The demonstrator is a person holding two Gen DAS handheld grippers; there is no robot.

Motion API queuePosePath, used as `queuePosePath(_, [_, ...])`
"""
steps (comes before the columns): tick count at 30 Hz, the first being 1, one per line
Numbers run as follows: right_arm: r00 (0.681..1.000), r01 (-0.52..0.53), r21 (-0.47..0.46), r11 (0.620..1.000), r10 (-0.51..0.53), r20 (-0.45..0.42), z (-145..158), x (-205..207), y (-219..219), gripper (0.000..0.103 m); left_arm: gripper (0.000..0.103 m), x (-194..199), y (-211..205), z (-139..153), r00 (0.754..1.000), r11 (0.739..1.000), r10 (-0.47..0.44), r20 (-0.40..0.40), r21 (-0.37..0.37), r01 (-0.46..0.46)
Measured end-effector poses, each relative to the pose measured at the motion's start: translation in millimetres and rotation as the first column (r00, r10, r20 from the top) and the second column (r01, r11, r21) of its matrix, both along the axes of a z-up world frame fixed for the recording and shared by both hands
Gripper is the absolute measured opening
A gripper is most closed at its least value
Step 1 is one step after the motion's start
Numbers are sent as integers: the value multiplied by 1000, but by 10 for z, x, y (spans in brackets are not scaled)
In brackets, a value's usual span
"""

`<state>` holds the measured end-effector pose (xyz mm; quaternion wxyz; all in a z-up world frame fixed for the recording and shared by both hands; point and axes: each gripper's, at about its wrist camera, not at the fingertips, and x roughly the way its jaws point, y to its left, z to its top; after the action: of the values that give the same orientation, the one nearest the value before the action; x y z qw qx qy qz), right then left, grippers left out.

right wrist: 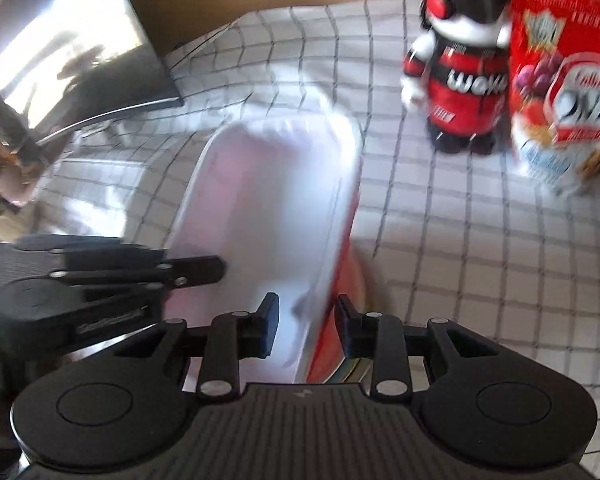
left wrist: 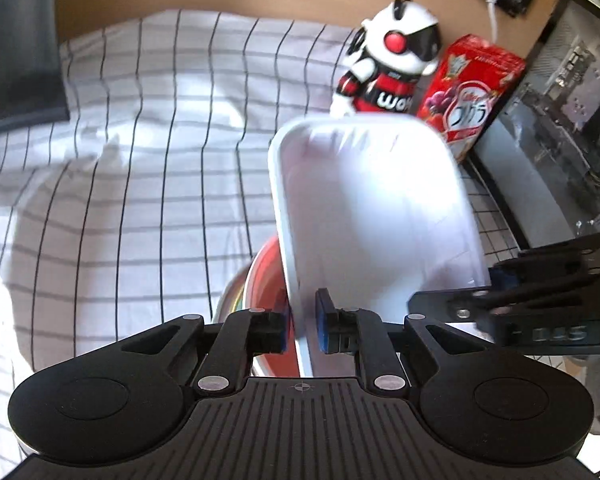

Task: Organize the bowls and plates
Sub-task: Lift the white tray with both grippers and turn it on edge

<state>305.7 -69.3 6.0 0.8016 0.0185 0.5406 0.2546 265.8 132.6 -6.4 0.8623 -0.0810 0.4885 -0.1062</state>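
While the white rectangular tray [left wrist: 364, 208] sits tilted over the red bowl [left wrist: 266, 280], the left gripper [left wrist: 303, 320] is clenched on the tray's near rim, a pad on each side of the edge. The right gripper [right wrist: 306, 330] straddles the tray's other long edge with jaws parted; whether the pads touch cannot be determined. The bowl lies partly hidden beneath the tray on the checked cloth [left wrist: 140, 160]. Open cloth extends to the left. The robot figurine [right wrist: 458, 72] and red cereal box [right wrist: 560, 80] stand beyond the tray's far edge.
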Motion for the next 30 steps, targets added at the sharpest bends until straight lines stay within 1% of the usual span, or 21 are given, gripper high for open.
queuePosePath(2, [1000,-10,28,1000,9,13,32,-4,-42,32,15,19,39,-24,1000,1000,14,-6,2,-14])
queuePosePath(3, [999,-6,37,999,5,34,77,4,-69,33,15,9,65,-21,1000,1000,21,-4,6,-21])
queuePosePath(5, [998,20,58,998,-23,62,145,35,-127,36,15,5,98,-8,999,999,35,-1,1,-35])
queuePosePath(6, [997,40,76,996,-45,64,152,76,-148,39,15,15,99,-13,999,999,39,-1,-5,-39])
queuePosePath(7, [996,57,90,994,-63,61,145,119,-151,40,15,24,105,-19,999,999,43,-1,-12,-43])
queuePosePath(8, [996,73,103,992,-78,53,109,171,-143,41,15,40,107,-31,999,999,47,-6,-22,-47])
queuePosePath(9, [995,85,112,990,-90,39,63,219,-116,44,12,59,99,-39,999,998,49,-9,-33,-50])
queuePosePath(10, [994,102,117,988,-106,26,16,278,-90,44,13,89,95,-27,999,998,52,-5,-37,-52])
queuePosePath(11, [993,113,122,986,-117,25,5,300,-70,44,13,117,85,6,998,998,58,1,-22,-58])
queuePosePath(13, [990,129,143,981,-136,37,42,349,-30,45,15,130,71,123,997,998,63,47,12,-63])
queuePosePath(14, [988,131,166,977,-142,58,103,345,-33,45,15,115,73,184,996,998,61,72,19,-62])
queuePosePath(16, [985,113,209,971,-138,108,206,320,-52,46,15,71,95,280,992,998,56,117,21,-58])
queuePosePath(17, [983,102,227,968,-133,127,236,308,-61,46,15,62,104,298,991,998,54,124,20,-57])
queuePosePath(19, [984,89,257,962,-126,128,227,276,-110,46,15,44,104,269,992,998,50,119,26,-53])
queuePosePath(21, [989,90,269,959,-119,91,126,259,-148,45,15,30,81,167,996,999,34,88,38,-37])
queuePosePath(24, [992,101,249,963,-118,55,-35,236,-161,45,15,45,79,-10,1000,1000,12,10,7,-12])
queuePosePath(25, [992,105,249,963,-119,44,-66,231,-172,45,15,50,91,-41,1000,1000,12,-3,-3,-12])
queuePosePath(27, [991,114,260,959,-127,33,-88,240,-197,45,15,54,124,-41,1000,1000,22,-1,-9,-22])
queuePosePath(29, [990,119,273,955,-135,42,-52,241,-219,46,15,64,165,-8,1000,999,28,9,-30,-27])
queuePosePath(30, [988,125,281,951,-144,48,-31,257,-230,48,15,71,178,17,999,999,32,20,-35,-32])
